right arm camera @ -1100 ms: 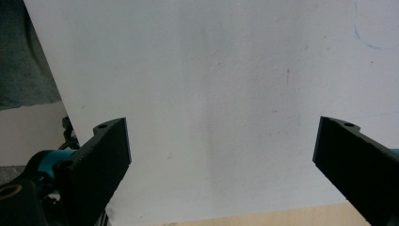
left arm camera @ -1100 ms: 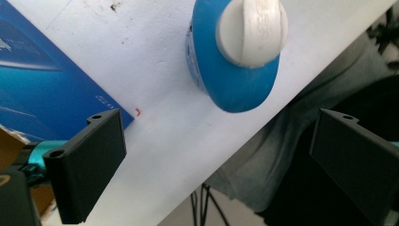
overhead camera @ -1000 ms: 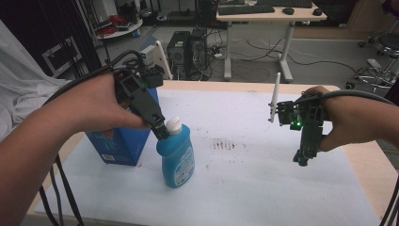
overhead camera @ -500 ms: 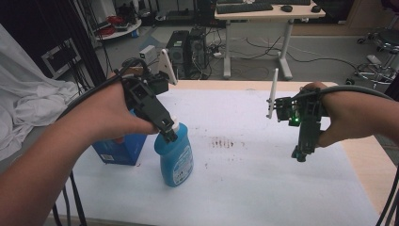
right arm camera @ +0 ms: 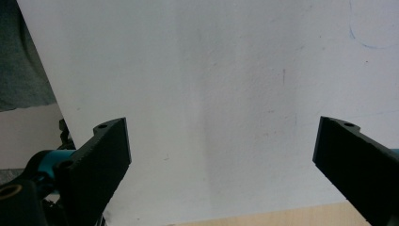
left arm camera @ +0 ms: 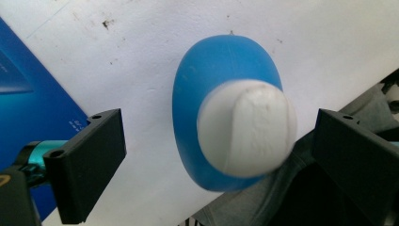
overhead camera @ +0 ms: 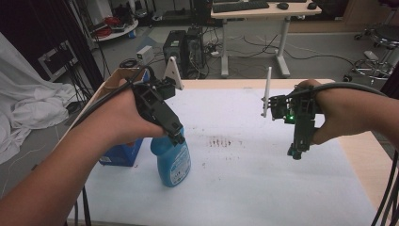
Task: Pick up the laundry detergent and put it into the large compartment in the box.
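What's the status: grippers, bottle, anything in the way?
Left gripper open, above blue bottle cap, not gripping. Right gripper open over white mat. Blue box stands close beside bottle.

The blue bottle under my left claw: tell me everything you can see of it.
The blue bottle looks like glossy plastic, with a rounded body, a printed label on its front and a white cap on top. It stands upright on the white table cover, just right of a blue box. The left claw hovers open above it, jaws either side of the cap without touching.
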`<state>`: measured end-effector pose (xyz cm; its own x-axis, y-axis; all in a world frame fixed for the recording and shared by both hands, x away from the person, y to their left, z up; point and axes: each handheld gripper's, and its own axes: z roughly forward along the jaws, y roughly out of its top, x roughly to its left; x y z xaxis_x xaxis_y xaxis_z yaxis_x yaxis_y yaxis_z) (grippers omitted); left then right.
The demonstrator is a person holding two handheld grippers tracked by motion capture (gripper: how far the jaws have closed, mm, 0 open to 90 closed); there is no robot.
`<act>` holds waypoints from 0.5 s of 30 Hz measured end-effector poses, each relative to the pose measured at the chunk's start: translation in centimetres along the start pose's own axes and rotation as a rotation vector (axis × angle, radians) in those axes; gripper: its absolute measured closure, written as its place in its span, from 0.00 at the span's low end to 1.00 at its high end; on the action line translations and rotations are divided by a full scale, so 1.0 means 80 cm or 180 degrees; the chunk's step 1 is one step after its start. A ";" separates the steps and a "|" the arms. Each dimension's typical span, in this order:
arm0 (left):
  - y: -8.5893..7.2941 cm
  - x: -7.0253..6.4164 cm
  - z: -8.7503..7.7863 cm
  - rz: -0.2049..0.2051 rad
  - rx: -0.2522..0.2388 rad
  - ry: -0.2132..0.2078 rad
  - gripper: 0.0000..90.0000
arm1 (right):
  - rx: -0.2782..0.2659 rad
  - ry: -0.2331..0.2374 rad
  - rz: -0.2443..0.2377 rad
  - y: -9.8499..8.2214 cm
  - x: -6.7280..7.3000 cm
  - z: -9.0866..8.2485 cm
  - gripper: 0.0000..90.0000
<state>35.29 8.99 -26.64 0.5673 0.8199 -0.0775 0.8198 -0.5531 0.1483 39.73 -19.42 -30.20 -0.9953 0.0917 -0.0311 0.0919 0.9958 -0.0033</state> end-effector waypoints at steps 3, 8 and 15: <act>0.002 -0.001 0.008 -0.0005 0.0026 -0.0017 0.04 | 0.0010 -0.0018 0.0000 0.000 0.001 0.000 0.04; 0.005 -0.004 0.018 0.0004 0.0069 0.0011 0.04 | 0.0007 -0.0010 0.0008 0.000 0.001 0.000 0.04; 0.006 -0.009 0.029 0.0028 0.0077 0.0031 0.04 | 0.0012 -0.0009 0.0004 0.000 0.000 0.002 0.04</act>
<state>35.47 7.78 -28.76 0.5737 0.8164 -0.0668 0.8165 -0.5636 0.1250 39.75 -19.45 -30.36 -0.9951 0.0928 -0.0341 0.0931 0.9956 -0.0069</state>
